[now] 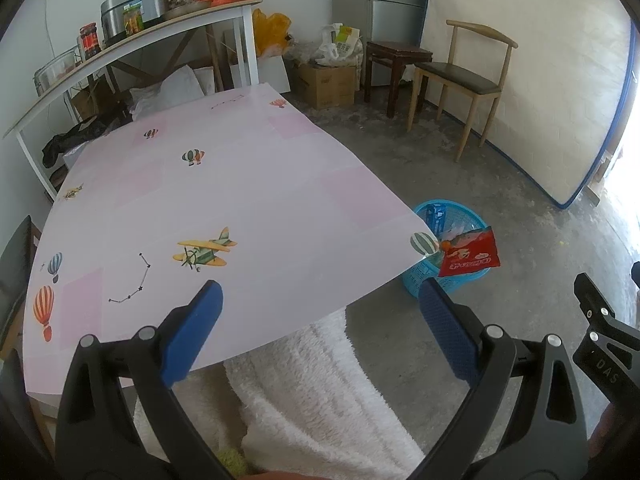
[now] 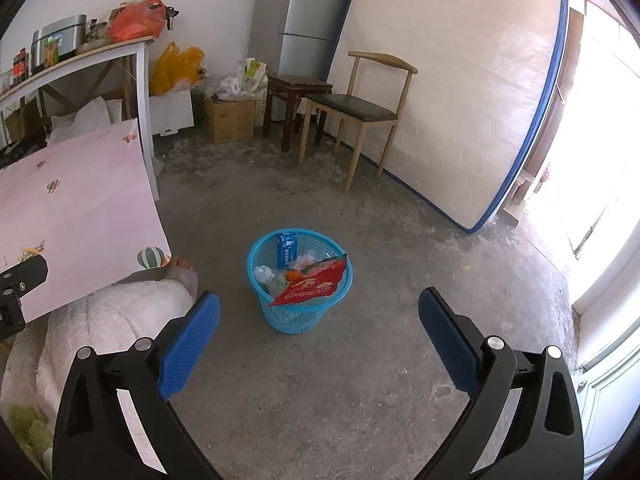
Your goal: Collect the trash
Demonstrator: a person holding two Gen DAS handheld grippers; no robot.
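Holding nothing, both grippers spread wide, red wrapper inside blue basket

Bare grey concrete floor ahead of me. Wooden chair upper centre, dark stool beside it, mattress leaning on wall behind. Fridge top centre. Glare from doorway at right.

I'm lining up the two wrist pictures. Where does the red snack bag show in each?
Left wrist: red snack bag at right of centre, beside the table corner, on the blue basket.
Right wrist: near centre, lying across the basket's top.
Shared landmark: the wooden chair.
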